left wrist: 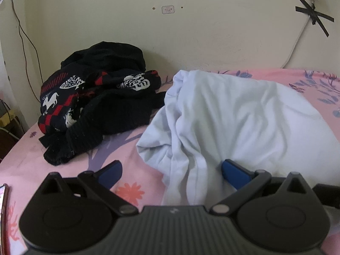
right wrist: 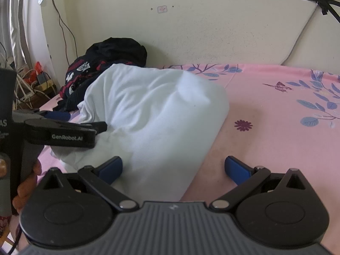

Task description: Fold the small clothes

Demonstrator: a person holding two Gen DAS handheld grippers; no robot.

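Observation:
A pale blue-white garment (left wrist: 233, 119) lies bunched and partly folded on the pink floral bed sheet (left wrist: 63, 155). My left gripper (left wrist: 172, 173) is open, its blue fingertips either side of the garment's near left edge, gripping nothing. In the right wrist view the same garment (right wrist: 153, 114) lies in the middle. My right gripper (right wrist: 173, 169) is open over the garment's near right edge, its left pad on cloth, its right over bare sheet (right wrist: 276, 127). The left gripper (right wrist: 85, 121) shows at the left of that view, at the garment's edge.
A heap of dark knitted clothes (left wrist: 95, 97) with red and white patterns lies at the far left by the wall (left wrist: 191, 31); it also shows in the right wrist view (right wrist: 106, 63). Cables and clutter (right wrist: 31, 80) sit beyond the bed's left edge.

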